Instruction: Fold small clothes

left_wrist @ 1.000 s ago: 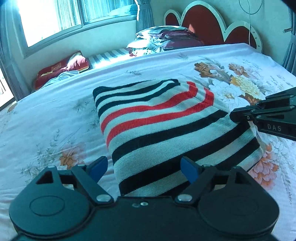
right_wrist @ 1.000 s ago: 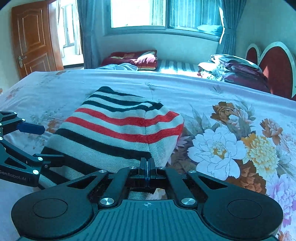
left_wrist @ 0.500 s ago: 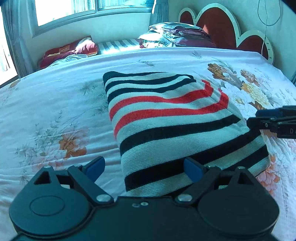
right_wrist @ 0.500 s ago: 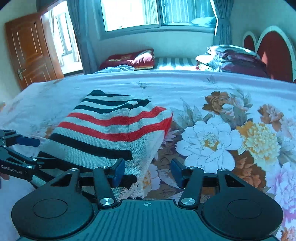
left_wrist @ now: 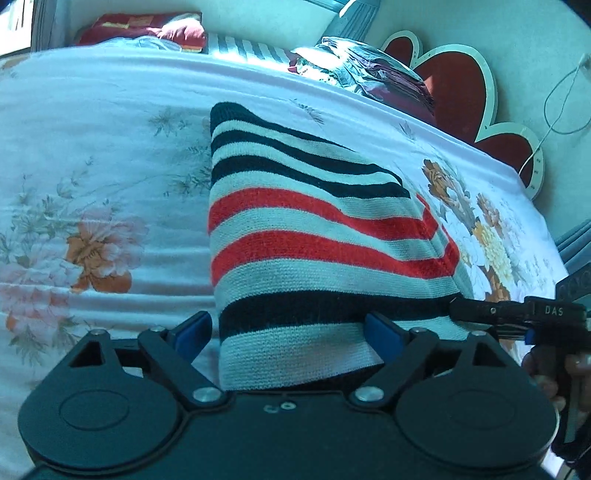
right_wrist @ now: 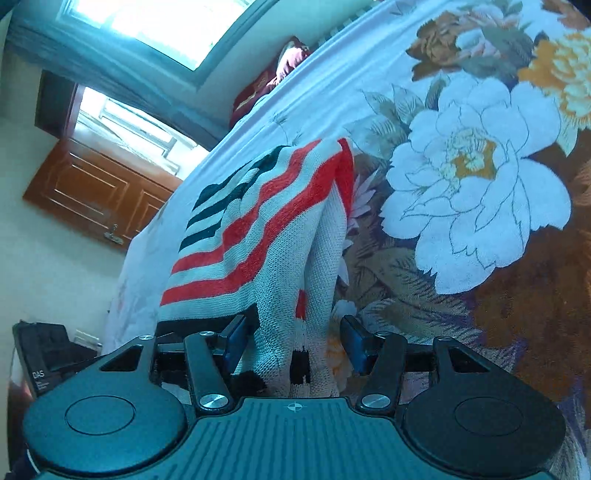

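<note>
A small knitted garment with black, white and red stripes (left_wrist: 314, 236) lies folded on the floral bedsheet (left_wrist: 92, 155). My left gripper (left_wrist: 288, 328) is open, its blue pads either side of the garment's near left edge. My right gripper (right_wrist: 291, 343) is open and tilted, with the garment's right edge (right_wrist: 284, 258) bunched between its blue pads. The right gripper also shows in the left wrist view (left_wrist: 517, 314) at the garment's right edge.
A stack of folded clothes (left_wrist: 369, 74) sits by the red scalloped headboard (left_wrist: 461, 96). Red pillows (left_wrist: 140, 29) lie under the window. A wooden door (right_wrist: 92, 192) stands beyond the bed's far side.
My right gripper, shut a second ago, has opened, rolled sideways and closed in on the garment's right edge. My left gripper stayed open and moved closer over the near edge.
</note>
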The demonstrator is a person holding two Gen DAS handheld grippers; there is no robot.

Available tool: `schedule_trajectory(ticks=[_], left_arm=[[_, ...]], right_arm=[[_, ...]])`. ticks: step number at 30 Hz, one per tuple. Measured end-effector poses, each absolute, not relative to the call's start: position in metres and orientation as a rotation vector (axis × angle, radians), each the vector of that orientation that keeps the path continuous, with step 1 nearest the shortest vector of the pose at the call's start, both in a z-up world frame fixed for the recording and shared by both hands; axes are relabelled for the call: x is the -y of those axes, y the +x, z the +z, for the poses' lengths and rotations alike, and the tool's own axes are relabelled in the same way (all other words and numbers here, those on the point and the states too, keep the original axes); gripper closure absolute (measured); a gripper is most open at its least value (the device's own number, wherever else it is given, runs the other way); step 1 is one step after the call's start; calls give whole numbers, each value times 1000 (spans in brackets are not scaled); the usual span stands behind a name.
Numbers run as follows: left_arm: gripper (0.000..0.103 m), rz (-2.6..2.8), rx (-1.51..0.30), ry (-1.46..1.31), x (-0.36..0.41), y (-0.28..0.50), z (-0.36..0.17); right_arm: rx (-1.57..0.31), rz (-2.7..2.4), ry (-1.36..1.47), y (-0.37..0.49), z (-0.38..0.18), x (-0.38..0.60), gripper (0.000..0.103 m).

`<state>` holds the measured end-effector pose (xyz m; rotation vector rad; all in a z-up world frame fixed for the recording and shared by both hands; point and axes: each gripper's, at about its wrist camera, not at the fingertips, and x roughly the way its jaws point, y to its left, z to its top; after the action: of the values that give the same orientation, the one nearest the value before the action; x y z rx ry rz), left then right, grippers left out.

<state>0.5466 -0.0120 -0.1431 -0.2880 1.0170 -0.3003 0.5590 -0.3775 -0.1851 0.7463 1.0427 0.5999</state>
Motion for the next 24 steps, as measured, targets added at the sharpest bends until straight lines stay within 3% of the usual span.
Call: schedule_trajectory(ticks=[6, 10, 17, 24], left_arm=[[16, -301, -1052, -331, 13, 561, -154], [23, -288, -1054, -226, 30, 565, -147], [47, -255, -934, 105, 69, 544, -124], [53, -302, -845, 167, 56, 526, -105]], right_arm=[[-1079, 644, 762, 578, -184, 366, 49], [-1046, 608, 563, 576, -165, 341, 62], [-976, 517, 387, 551, -143, 315, 69], [-873, 463, 224, 516, -109, 270, 70]])
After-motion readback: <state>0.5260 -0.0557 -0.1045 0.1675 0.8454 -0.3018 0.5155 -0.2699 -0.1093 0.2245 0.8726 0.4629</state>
